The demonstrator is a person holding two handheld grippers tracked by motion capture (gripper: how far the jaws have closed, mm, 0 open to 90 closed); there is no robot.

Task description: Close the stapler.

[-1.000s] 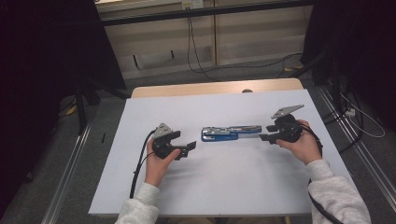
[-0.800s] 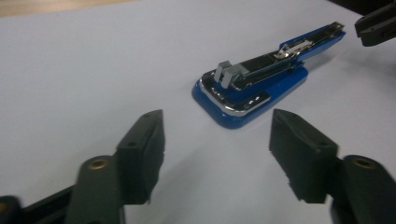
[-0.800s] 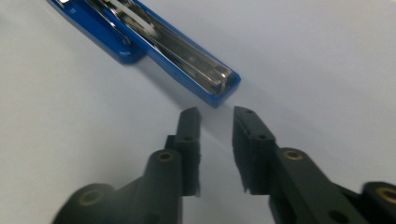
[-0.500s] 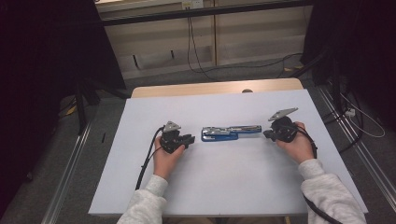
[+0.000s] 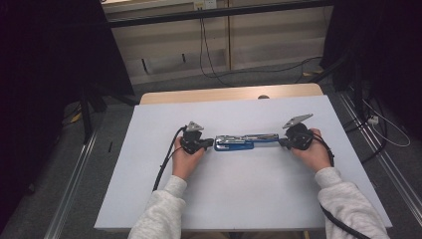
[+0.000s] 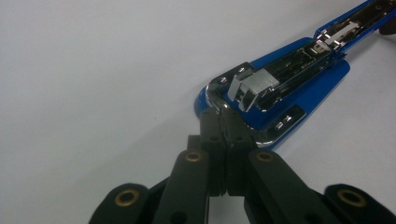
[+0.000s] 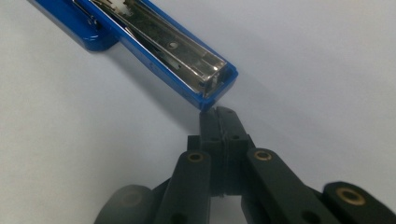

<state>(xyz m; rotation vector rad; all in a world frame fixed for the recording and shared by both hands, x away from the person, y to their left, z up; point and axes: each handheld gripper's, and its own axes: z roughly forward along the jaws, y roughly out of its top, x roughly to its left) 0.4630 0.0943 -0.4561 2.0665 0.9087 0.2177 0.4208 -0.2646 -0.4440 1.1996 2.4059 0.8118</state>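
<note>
Looking down at it, a blue stapler (image 5: 246,142) is folded out flat and long on the white bench (image 5: 239,199), lying right between the two tools. The left hand-held gripper (image 6: 223,122) has its jaws pressed together, empty, tips touching the rounded hinge end just ahead of them. The right hand-held gripper (image 7: 219,116) is the same deal, jaws together on nothing, tips right at the squared nose of the open arm. My guess is the step is nudging or squaring the thing up from both ends, so push evenly and low or it'll pivot. Material-wise: glossy blue plastic shell, shiny chrome staple channel and a small ribbed metal pusher block, all slick, on a smooth matte bench.
</note>
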